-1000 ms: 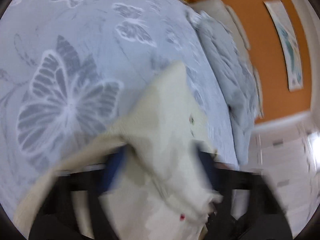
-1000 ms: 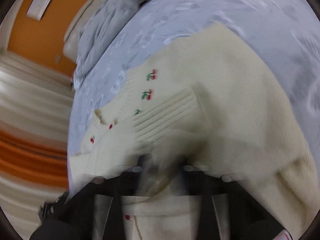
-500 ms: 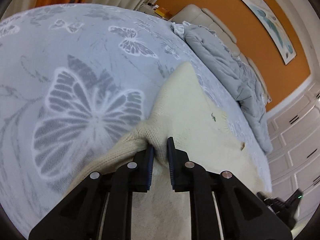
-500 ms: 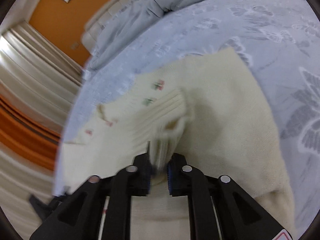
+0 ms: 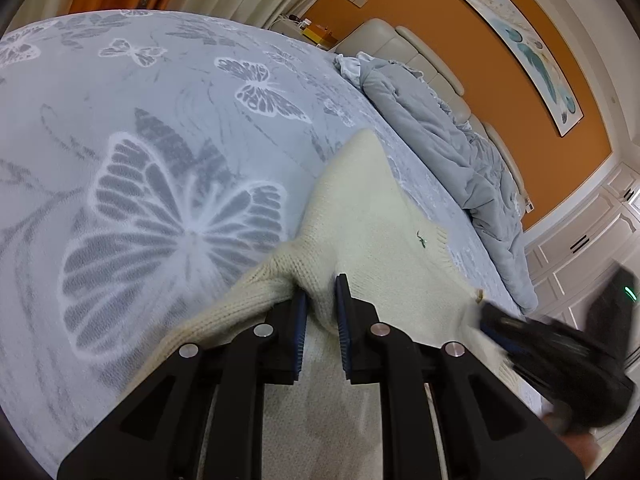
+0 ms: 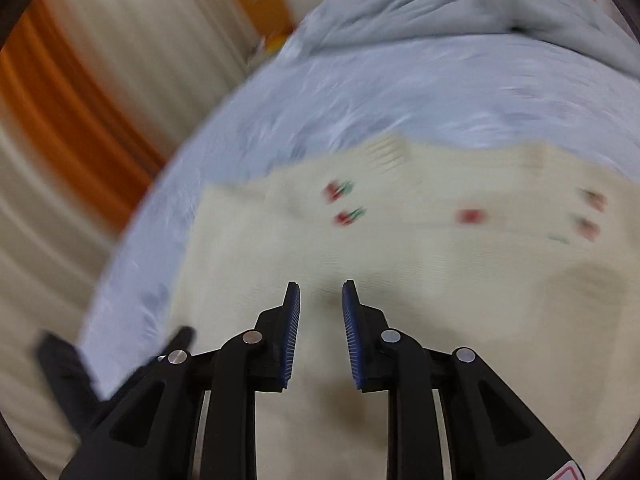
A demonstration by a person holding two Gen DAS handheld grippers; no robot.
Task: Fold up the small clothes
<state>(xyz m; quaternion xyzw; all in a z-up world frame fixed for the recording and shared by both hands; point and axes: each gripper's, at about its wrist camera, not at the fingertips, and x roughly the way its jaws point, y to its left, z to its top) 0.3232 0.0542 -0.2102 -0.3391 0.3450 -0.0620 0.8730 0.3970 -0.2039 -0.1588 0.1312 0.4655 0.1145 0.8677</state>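
A small cream knitted sweater (image 5: 360,216) with red cherry embroidery lies on the pale blue butterfly bedspread (image 5: 168,128). My left gripper (image 5: 322,288) is shut on a pinched fold of the sweater's knit near a sleeve. In the right wrist view, blurred by motion, the sweater (image 6: 400,264) spreads flat below my right gripper (image 6: 320,294). Its jaws are opening, a clear gap shows between the blue pads, and nothing is between them. The right gripper (image 5: 540,344) also shows as a dark blurred shape at the left wrist view's right edge.
A crumpled grey duvet (image 5: 448,152) lies along the bed's far side by a beige padded headboard (image 5: 404,48). Orange wall, framed picture (image 5: 524,48), white cabinets (image 5: 592,232) and curtains (image 6: 80,120) surround the bed. The bed edge (image 6: 132,240) runs left of the sweater.
My right gripper let go of the ribbed sweater fold and swept sideways across the garment, rolling as it went. My left gripper keeps its grip on the knit and has barely shifted.
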